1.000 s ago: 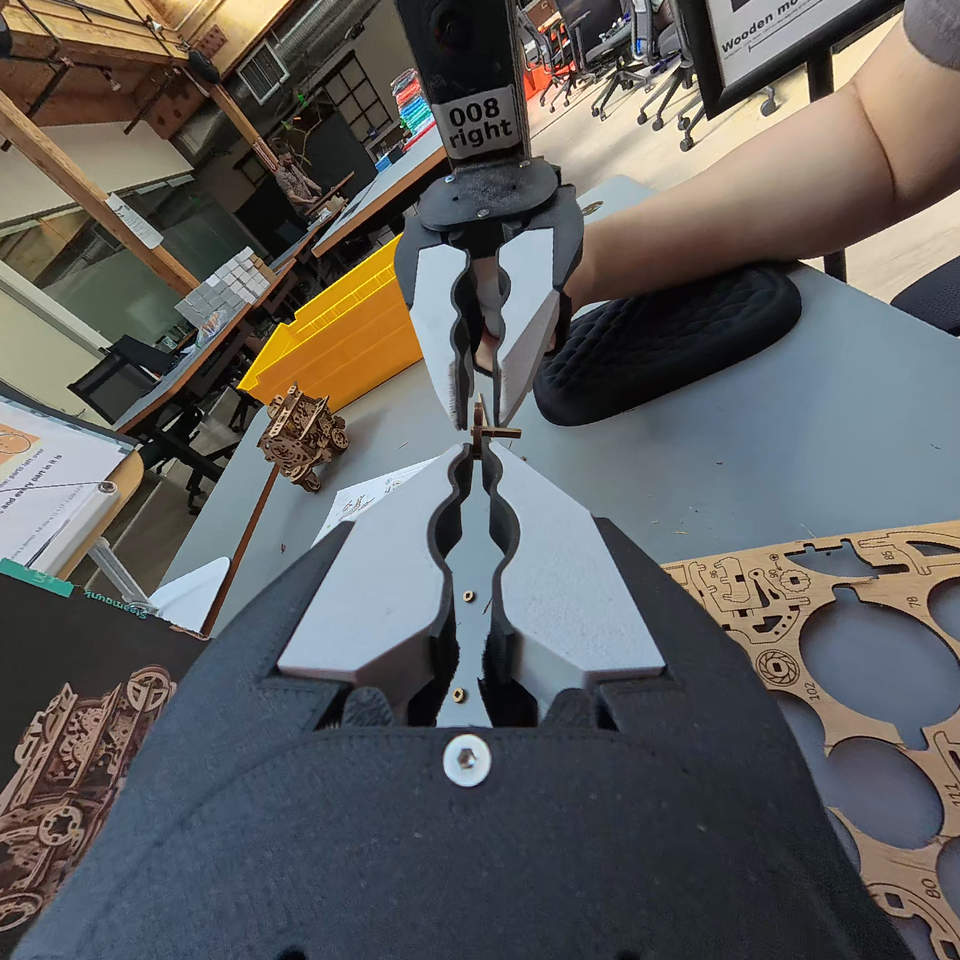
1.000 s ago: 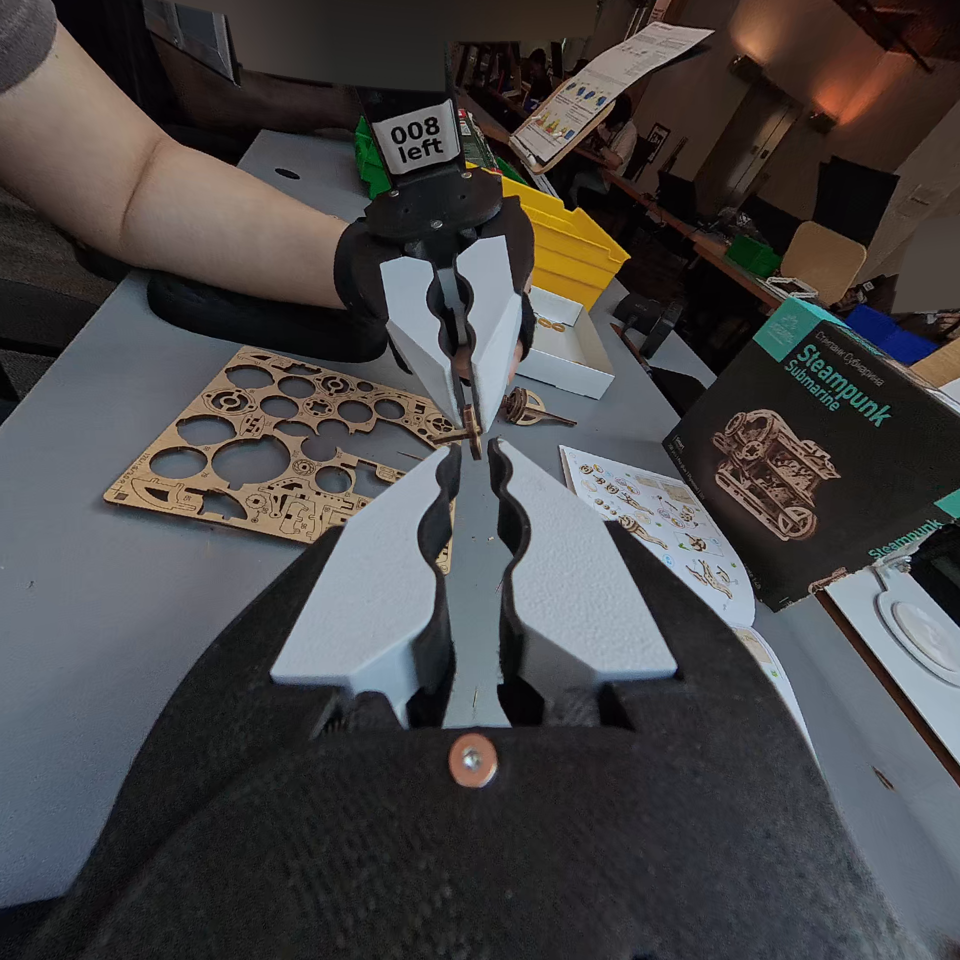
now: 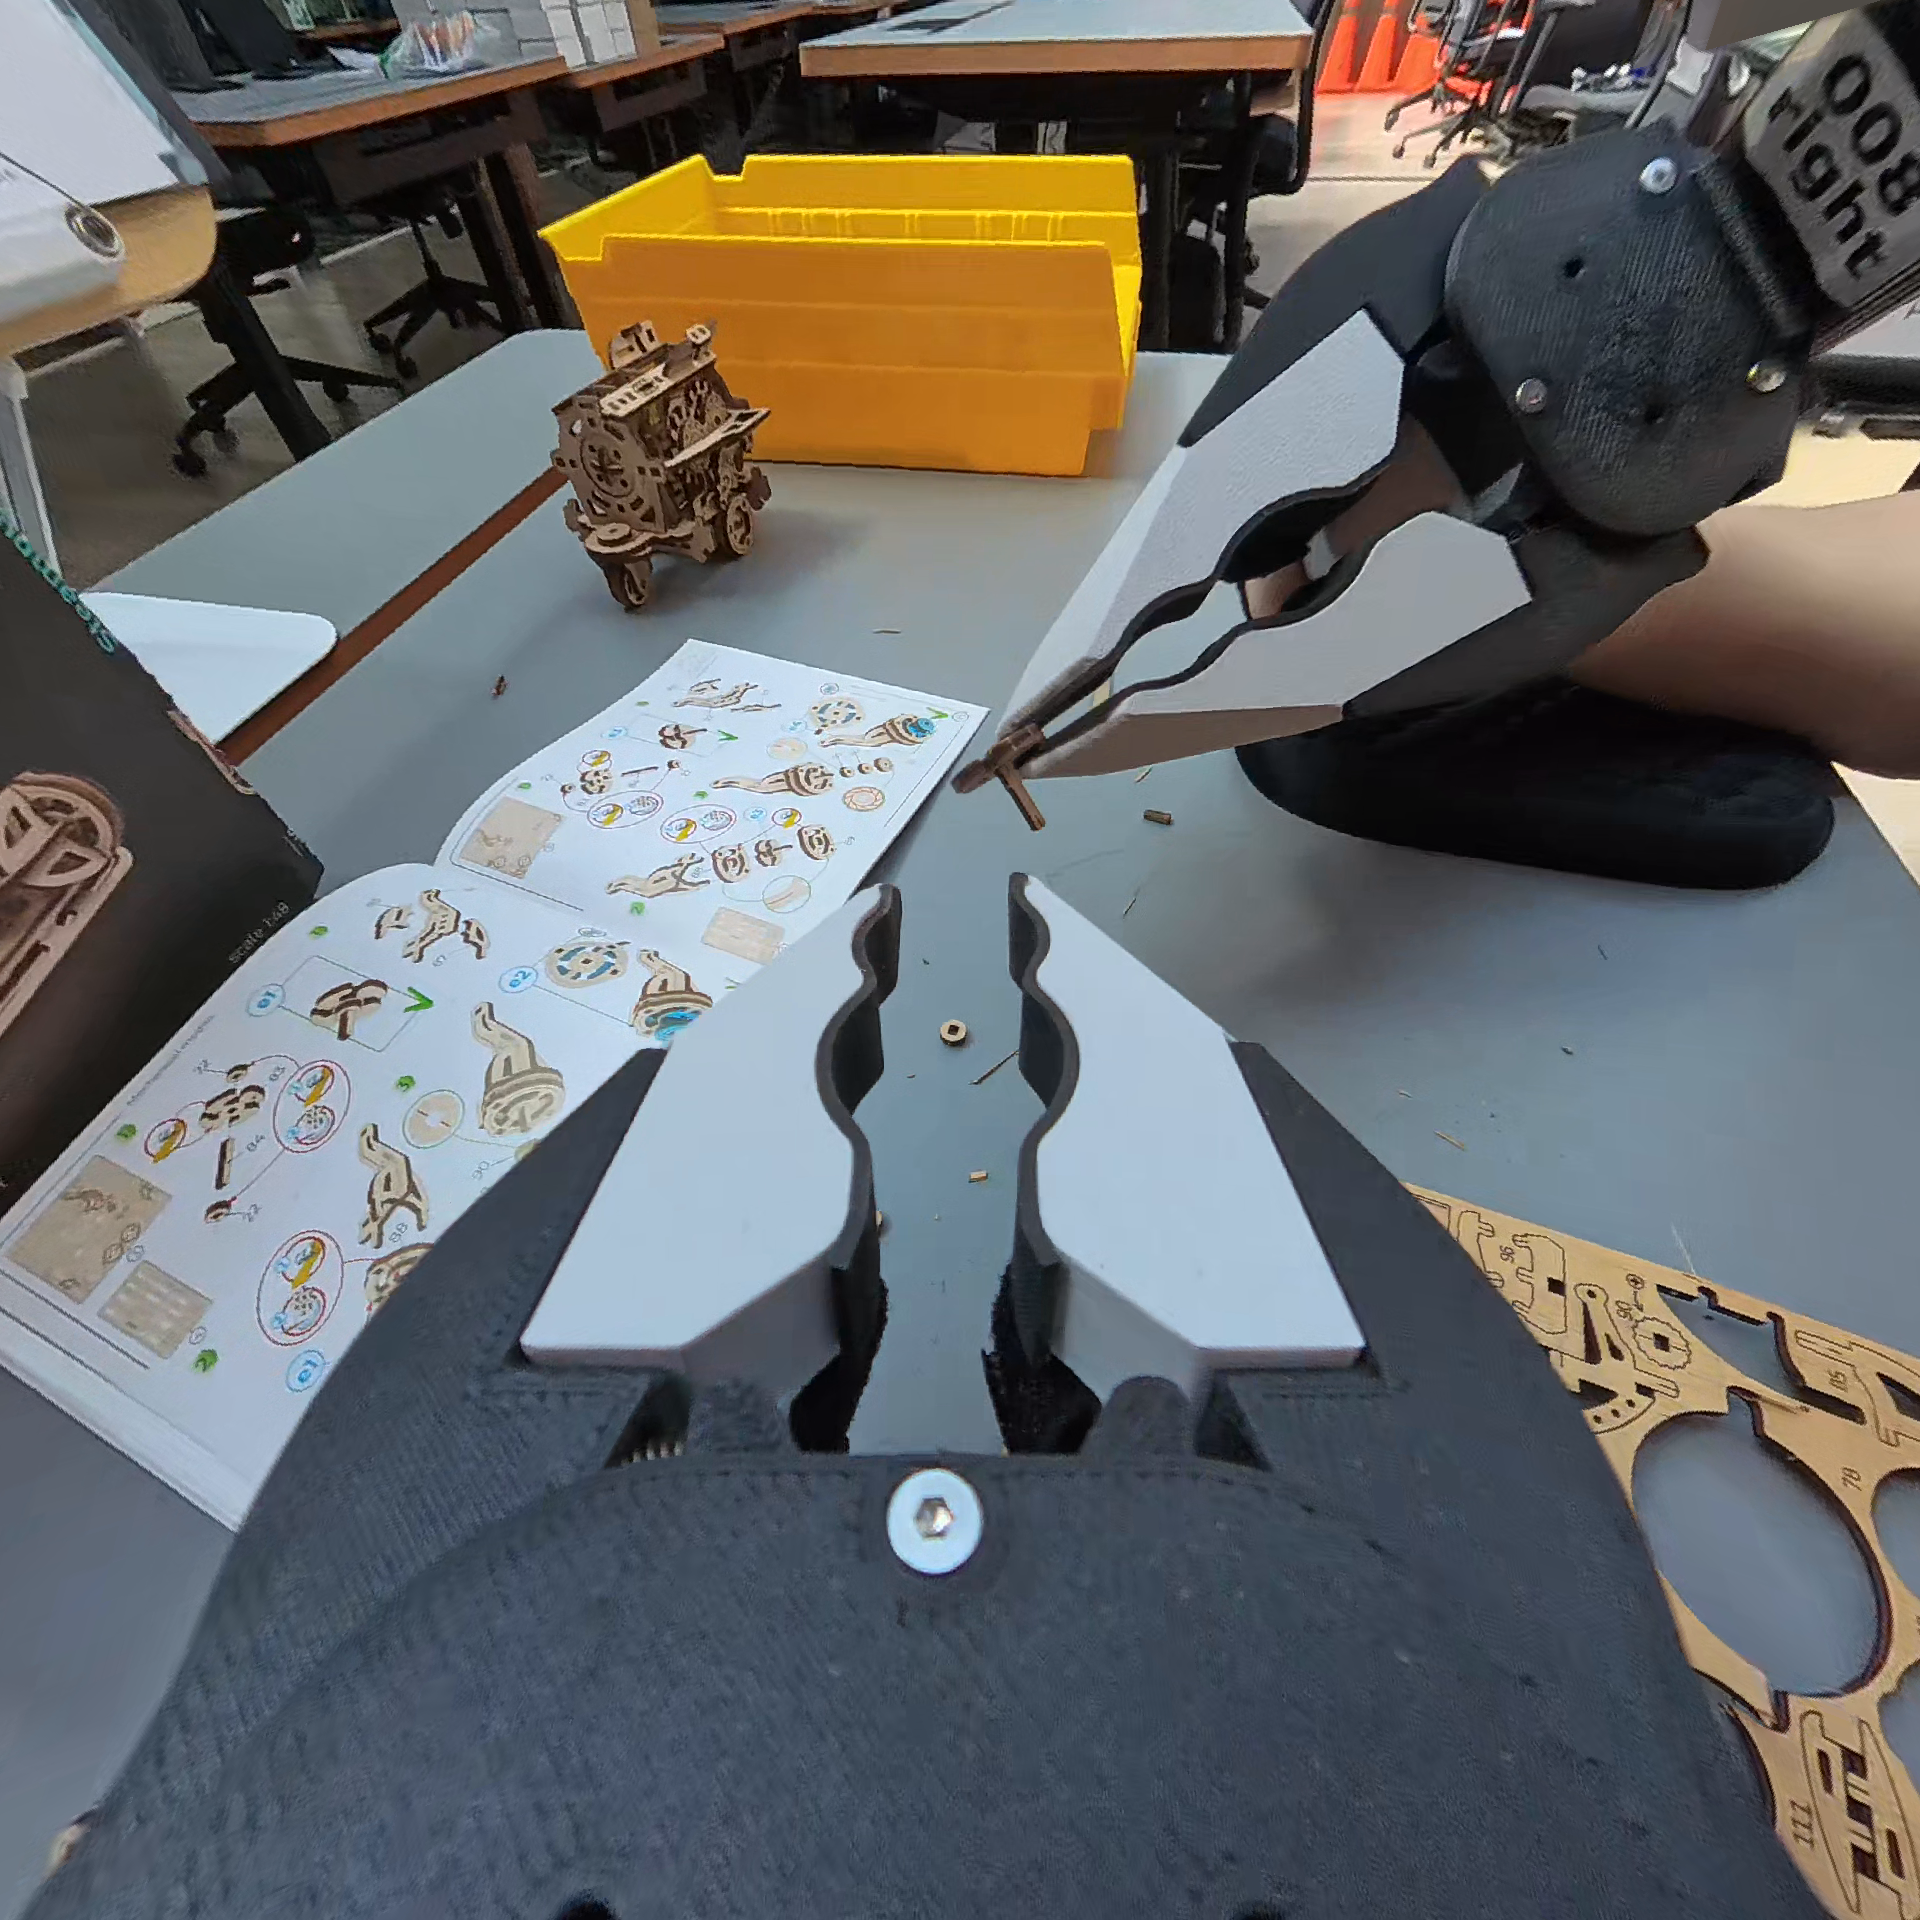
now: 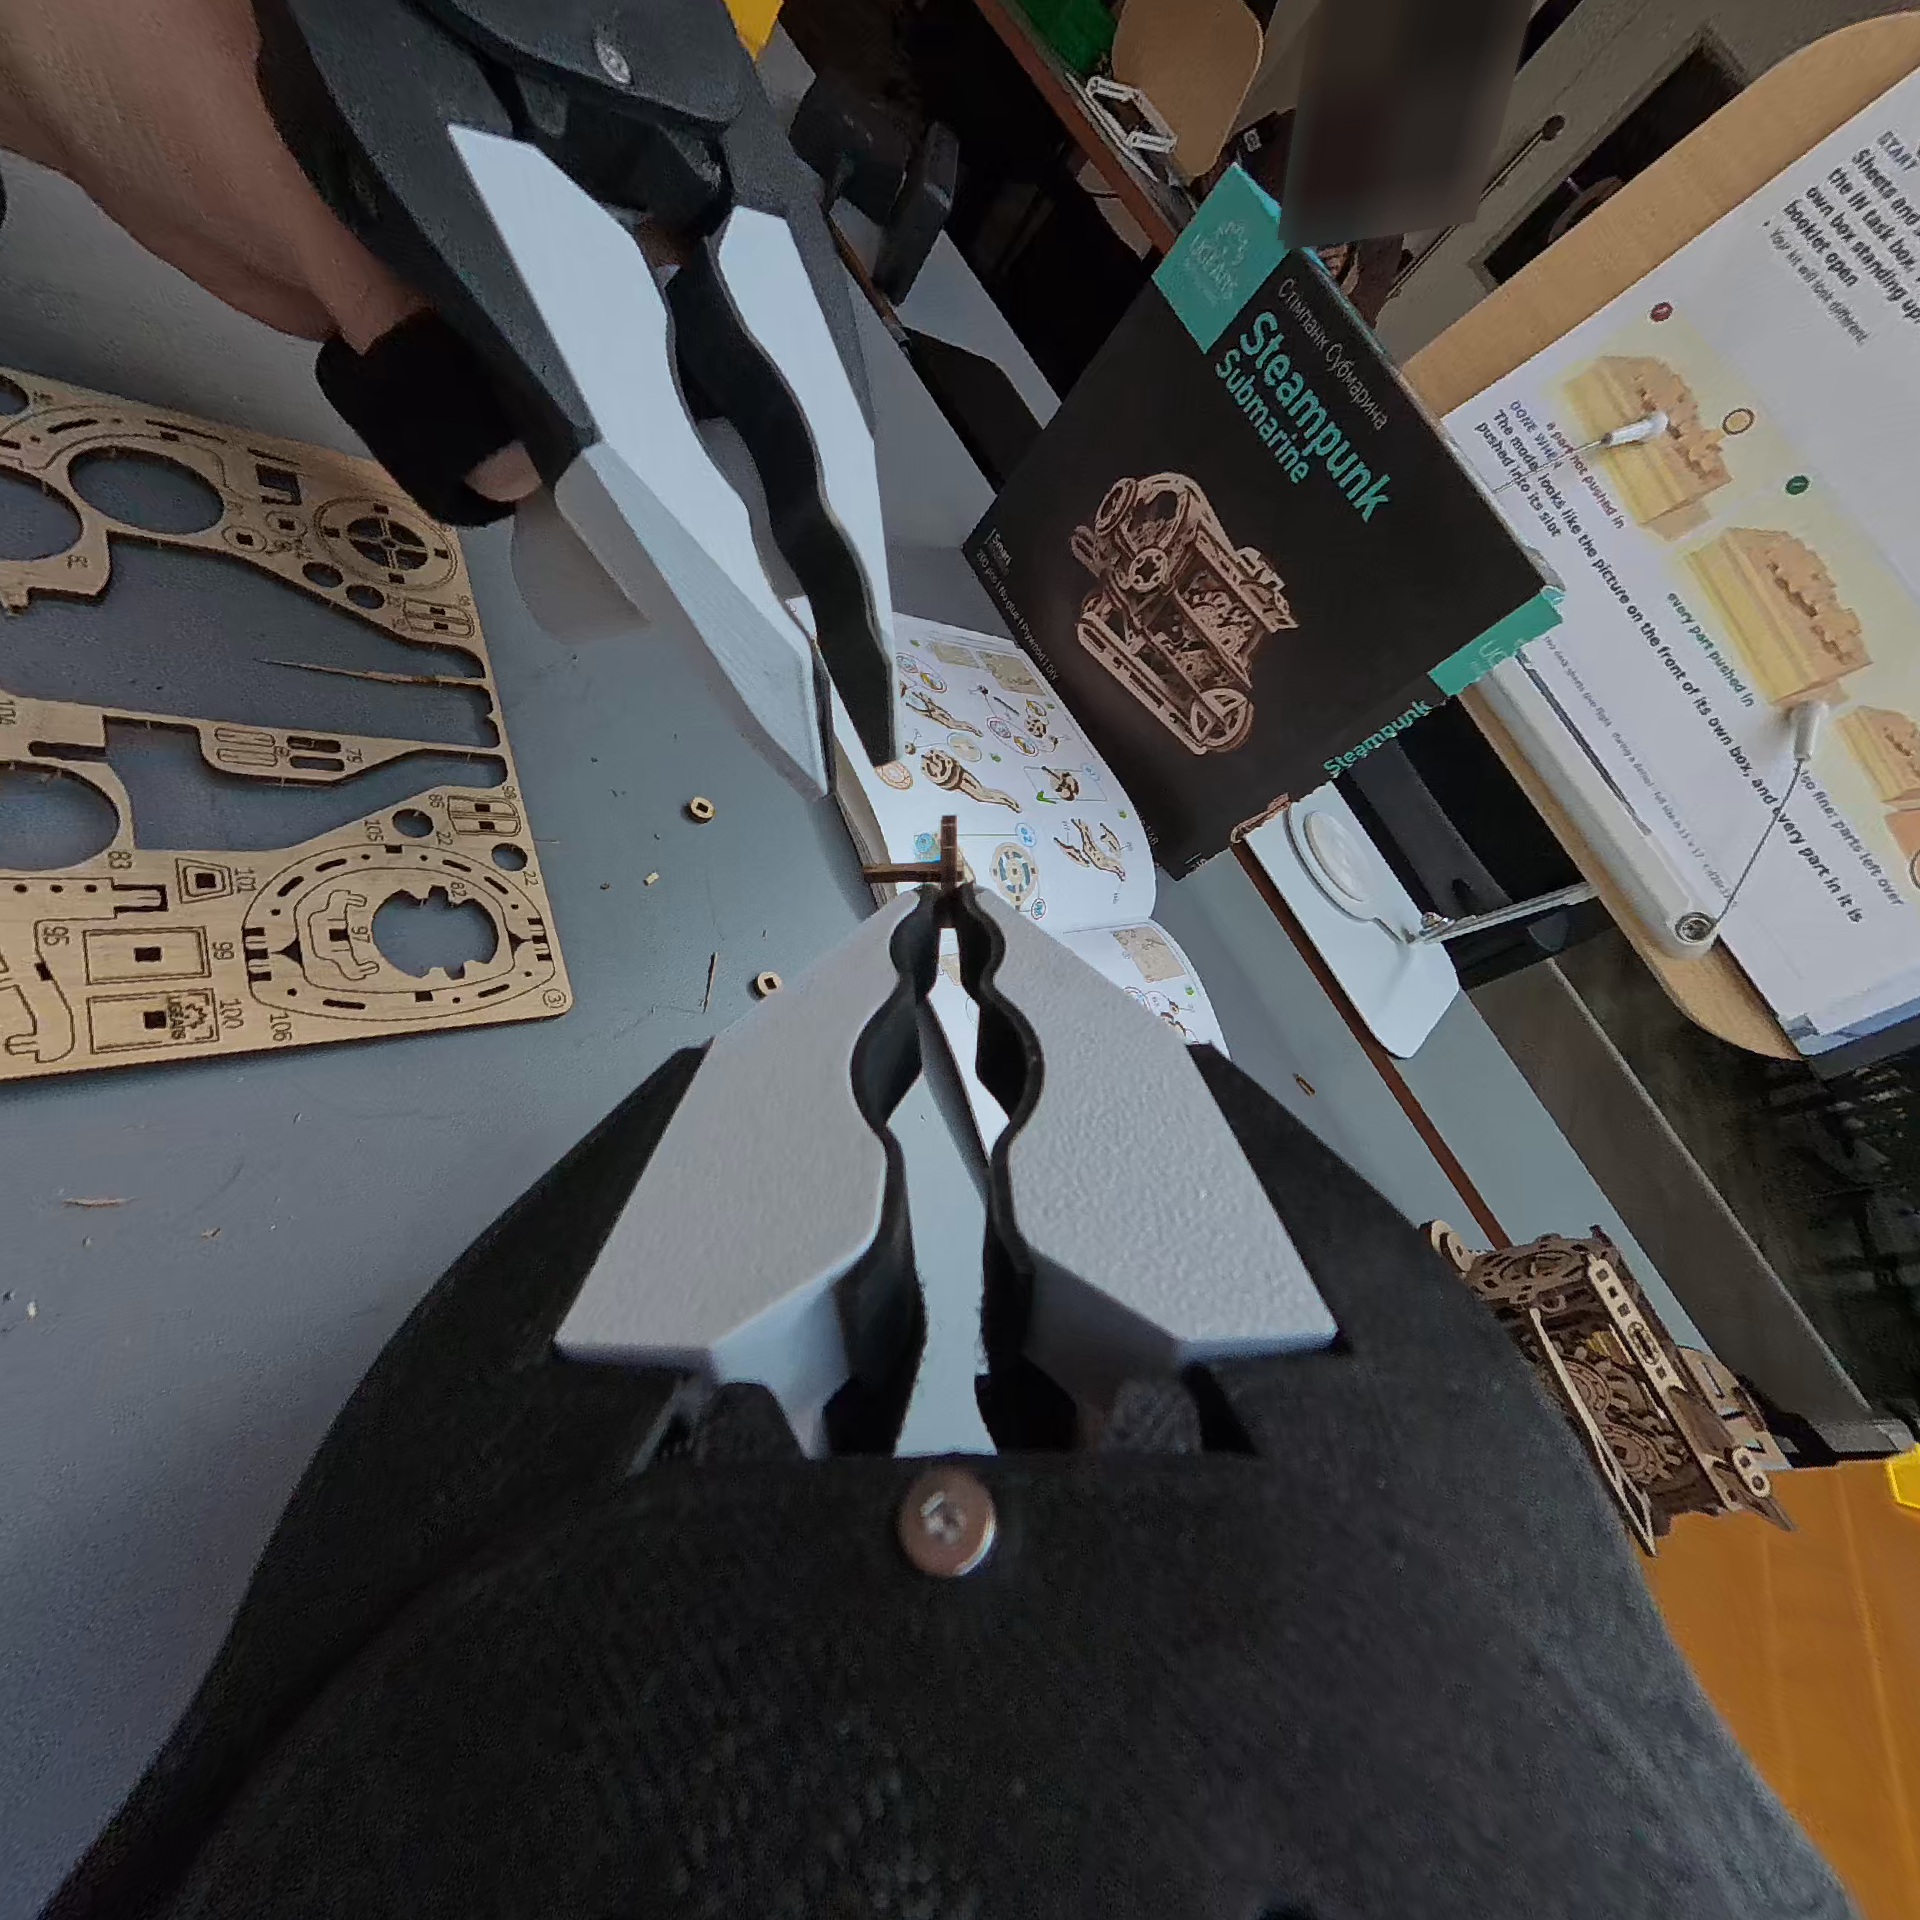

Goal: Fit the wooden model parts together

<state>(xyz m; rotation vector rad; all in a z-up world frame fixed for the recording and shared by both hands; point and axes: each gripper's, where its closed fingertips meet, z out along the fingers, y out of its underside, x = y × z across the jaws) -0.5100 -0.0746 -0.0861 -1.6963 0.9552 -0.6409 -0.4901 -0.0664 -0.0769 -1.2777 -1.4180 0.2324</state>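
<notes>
Your right gripper (image 4: 940, 899) has its jaws pinched nearly together on a small cross-shaped wooden piece (image 4: 928, 868), held in the air over the near edge of the open instruction booklet (image 3: 499, 997). Your left gripper (image 3: 951, 914) stands with a narrow gap between its jaws and nothing in it, just beside the booklet's right edge; the left wrist view shows a tiny wooden ring (image 3: 953, 1033) and splinters on the grey table (image 3: 1403, 987) between its fingers. That view alone shows the yellow bin (image 3: 883, 312) beyond the booklet, and the finished wooden model (image 3: 660, 457) standing upright between the booklet and the bin. It also shows the right gripper (image 3: 1023, 753) from the side, the piece (image 3: 1003, 769) sticking out of its tips. The right wrist view alone shows the dark kit box (image 4: 1268, 540) propped just past the booklet and a guide sheet on a board (image 4: 1714, 582) beyond it. Both views catch the punched plywood sheet (image 4: 270, 748) lying flat, on the far side of your grippers from the booklet.
</notes>
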